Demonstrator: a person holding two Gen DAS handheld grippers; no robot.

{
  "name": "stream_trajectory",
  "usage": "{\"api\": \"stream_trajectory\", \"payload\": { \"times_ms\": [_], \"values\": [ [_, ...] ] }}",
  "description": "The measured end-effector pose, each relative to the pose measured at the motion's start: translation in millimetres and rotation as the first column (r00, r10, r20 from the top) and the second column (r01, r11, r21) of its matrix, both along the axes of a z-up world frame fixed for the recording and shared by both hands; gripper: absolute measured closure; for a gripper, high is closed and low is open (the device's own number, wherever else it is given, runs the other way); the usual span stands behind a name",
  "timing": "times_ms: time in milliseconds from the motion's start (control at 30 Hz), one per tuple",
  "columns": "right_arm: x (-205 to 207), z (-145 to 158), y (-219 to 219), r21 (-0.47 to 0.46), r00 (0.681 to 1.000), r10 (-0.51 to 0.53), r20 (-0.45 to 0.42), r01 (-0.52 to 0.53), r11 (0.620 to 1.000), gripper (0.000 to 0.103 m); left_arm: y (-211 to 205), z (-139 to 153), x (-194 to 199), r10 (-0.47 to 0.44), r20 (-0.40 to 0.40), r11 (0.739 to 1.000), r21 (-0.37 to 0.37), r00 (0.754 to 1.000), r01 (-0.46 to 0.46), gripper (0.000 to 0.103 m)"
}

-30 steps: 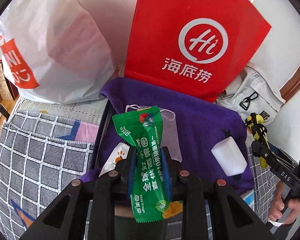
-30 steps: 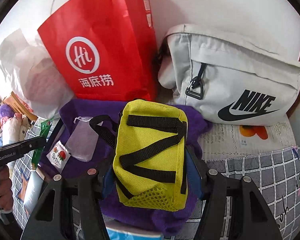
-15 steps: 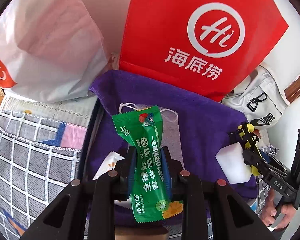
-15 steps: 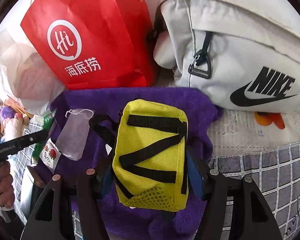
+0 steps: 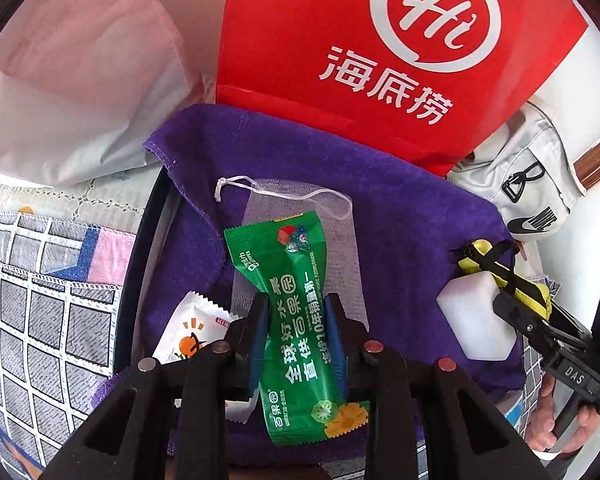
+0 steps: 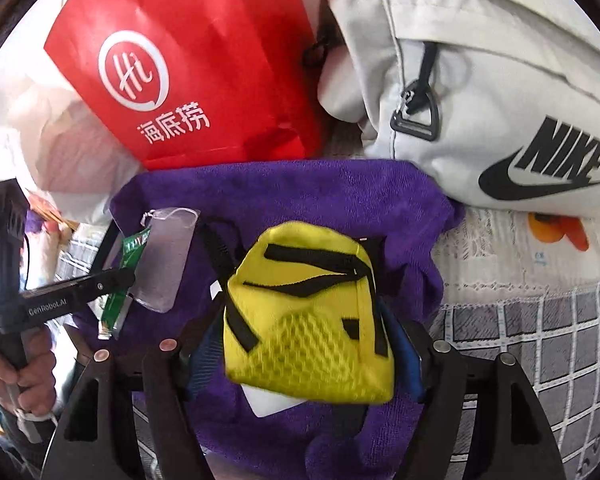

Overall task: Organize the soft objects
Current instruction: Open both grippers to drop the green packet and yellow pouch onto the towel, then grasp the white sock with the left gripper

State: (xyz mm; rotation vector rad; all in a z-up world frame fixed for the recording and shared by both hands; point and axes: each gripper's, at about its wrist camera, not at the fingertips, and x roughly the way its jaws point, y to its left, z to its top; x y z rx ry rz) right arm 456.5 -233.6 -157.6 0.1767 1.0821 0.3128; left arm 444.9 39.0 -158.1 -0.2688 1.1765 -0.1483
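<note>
Left tool [image 5: 295,304] is pointed steeply down, jaws narrow and just opened a little; a green snack packet [image 5: 292,264] is kept between them, pads seen touching its sides at the waist, so it is counted as clamped. The packet's top end sticks out ahead of the fingertips and its printed bottom end hangs back under the tool body. Directly beneath and ahead of this tool a clear mesh drawstring bag [image 5: 340,272] is laid flat on a purple towel [image 5: 400,220]. Just left of the fingers a white sachet with an orange print [image 5: 192,332] is seen on the towel edge. Off to the right a white block [image 5: 472,320] is seen on the towel, just beside the tip of the right tool [image 6: 304,332]. Right tool's jaws are set wide and have just been opening; the yellow pouch with black straps [image 6: 308,320] is between them, blurred and tipped, with the pads not seen pressing on it, so the jaws are counted as apart. The pouch is over the towel, with the white block partly under it. Beyond both tools a red paper bag [image 5: 380,60] is stood at the far edge of the towel, a grey Nike bag [image 6: 480,100] to its right and a white plastic bag [image 5: 80,80] to its left. A checked cloth [image 5: 40,320] is spread under everything. The left hand [image 6: 32,368] is seen gripping its handle in the right wrist view.
</note>
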Motion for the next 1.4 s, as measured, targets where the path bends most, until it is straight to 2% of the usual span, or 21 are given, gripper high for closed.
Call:
{"api": "stream_trajectory", "payload": {
  "times_ms": [100, 200, 300, 433, 633, 767, 967, 1133, 1400],
  "values": [
    [-2, 4, 3, -0.051, 1.000, 0.002, 0.018, -0.001, 0.999, 0.027, 2, 0, 6, 0.007, -0.012, 1.000, -0.016, 1.000, -0.008, 0.069],
    [-5, 11, 3, -0.092, 0.999, -0.003, 0.042, 0.007, 0.996, 0.027, 7, 4, 5, 0.015, -0.011, 1.000, -0.021, 1.000, -0.015, 0.051],
    [-10, 19, 0, -0.072, 0.999, 0.000, 0.054, 0.004, 0.997, 0.023, 13, 13, 2, 0.024, 0.002, 1.000, 0.005, 1.000, -0.024, 0.050],
    [-17, 29, 4, -0.097, 0.997, 0.001, 0.073, 0.006, 0.995, 0.023, 15, 23, -9, 0.032, 0.012, 0.999, 0.005, 0.999, -0.032, 0.050],
    [-39, 54, 0, -0.078, 0.993, -0.030, 0.112, 0.039, 0.996, 0.023, 20, 41, -40, 0.046, 0.036, 0.999, 0.018, 0.998, -0.047, 0.050],
    [-72, 72, 0, -0.067, 0.988, -0.039, 0.149, 0.050, 0.996, 0.023, 26, 55, -69, 0.065, 0.068, 0.998, 0.019, 0.996, -0.066, 0.050],
    [-129, 87, 9, -0.058, 0.986, -0.014, 0.164, 0.023, 0.998, 0.023, 23, 71, -120, 0.065, 0.117, 0.995, 0.063, 0.991, -0.073, 0.050],
    [-178, 92, 13, -0.016, 0.988, 0.032, 0.149, -0.030, 0.999, 0.032, 14, 80, -163, 0.041, 0.142, 0.995, 0.081, 0.989, -0.053, 0.050],
    [-260, 91, 21, 0.029, 0.980, 0.079, 0.184, -0.086, 0.996, 0.032, 4, 70, -223, 0.017, 0.139, 0.994, 0.101, 0.990, -0.032, 0.050]
  ]
}}
